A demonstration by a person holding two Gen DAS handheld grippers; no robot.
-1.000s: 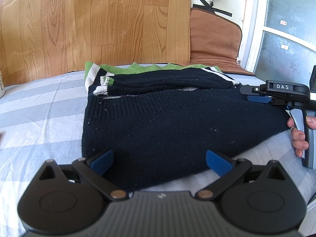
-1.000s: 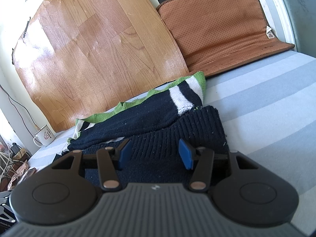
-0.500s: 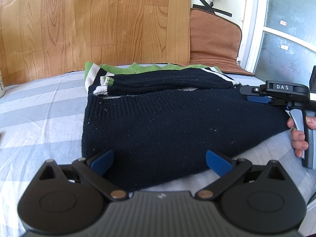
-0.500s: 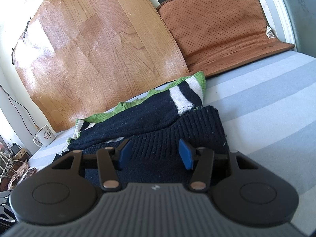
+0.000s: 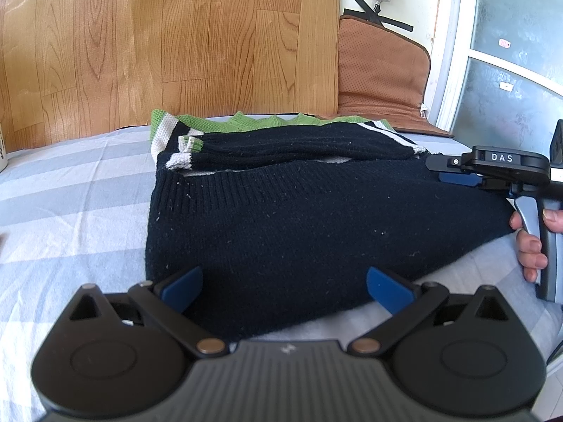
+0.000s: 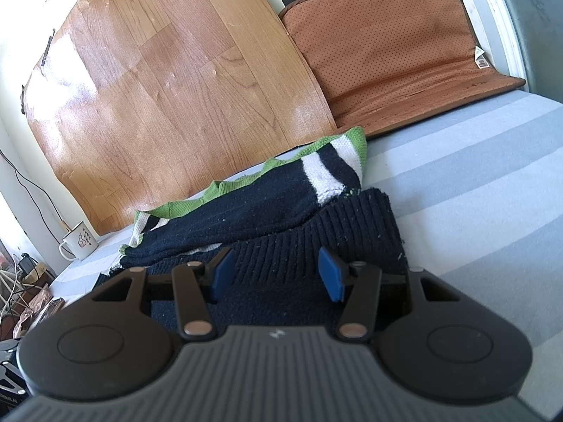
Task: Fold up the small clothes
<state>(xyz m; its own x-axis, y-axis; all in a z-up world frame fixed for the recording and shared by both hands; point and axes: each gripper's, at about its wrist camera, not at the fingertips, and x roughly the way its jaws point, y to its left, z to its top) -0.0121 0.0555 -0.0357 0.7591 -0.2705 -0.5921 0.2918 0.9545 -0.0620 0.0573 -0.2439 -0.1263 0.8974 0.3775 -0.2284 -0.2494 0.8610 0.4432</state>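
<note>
A navy knit sweater (image 5: 299,225) with green and white trim lies folded on the striped bed sheet (image 5: 70,211), its sleeves laid across the far part. My left gripper (image 5: 285,288) stands open and wide over the sweater's near edge, with nothing pinched between its blue pads. In the left wrist view my right gripper (image 5: 454,172) reaches in from the right over the sweater's right edge, a person's hand (image 5: 531,249) on its handle. In its own view the right gripper (image 6: 276,274) is open, its pads apart above the ribbed hem of the sweater (image 6: 267,211).
A wood-pattern board (image 5: 176,42) and a brown perforated mat (image 6: 387,52) lean against the wall behind the bed. A white mug (image 6: 79,241) stands at the far left. A frosted glass door (image 5: 510,70) is on the right. Bare sheet (image 6: 475,193) stretches right of the sweater.
</note>
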